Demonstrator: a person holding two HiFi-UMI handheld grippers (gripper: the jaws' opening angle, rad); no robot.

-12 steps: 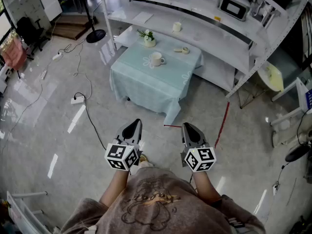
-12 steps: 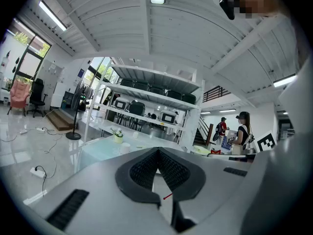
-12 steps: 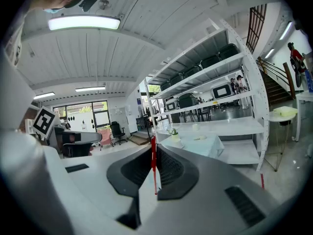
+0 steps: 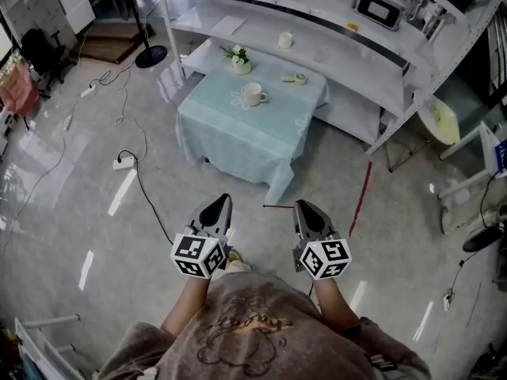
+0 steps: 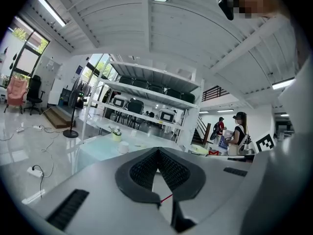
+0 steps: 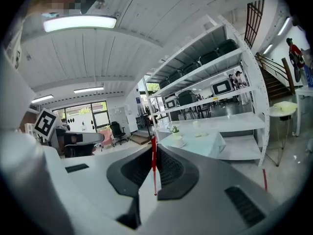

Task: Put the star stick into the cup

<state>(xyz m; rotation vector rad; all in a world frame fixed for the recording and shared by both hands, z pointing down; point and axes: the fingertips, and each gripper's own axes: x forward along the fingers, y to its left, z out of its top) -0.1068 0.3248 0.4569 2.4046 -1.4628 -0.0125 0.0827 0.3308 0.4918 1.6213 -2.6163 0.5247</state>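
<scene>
A thin red stick (image 6: pixel 154 165) stands upright between the jaws of my right gripper (image 6: pixel 154 150), which is shut on it. In the head view the stick (image 4: pixel 277 207) pokes out to the left from the right gripper (image 4: pixel 307 207); no star end shows. My left gripper (image 4: pixel 219 205) hangs beside it, its jaws shut (image 5: pixel 157 152) and empty. A white cup (image 4: pixel 253 95) stands on a small table with a pale teal cloth (image 4: pixel 238 137), well ahead of both grippers across bare floor. The cup (image 5: pixel 123 147) also shows small in the left gripper view.
On the table also stand a small potted plant (image 4: pixel 238 59) and a small pale object (image 4: pixel 295 78). Behind it runs a long white shelf rack (image 4: pixel 356 62) with another cup (image 4: pixel 286 40). Cables and a power strip (image 4: pixel 124 162) lie on the floor to the left, a red strip (image 4: pixel 360 196) to the right.
The head view has drifted slightly, so the table sits a touch higher and further left. Both grippers keep their places, and the stick stays in the right one.
</scene>
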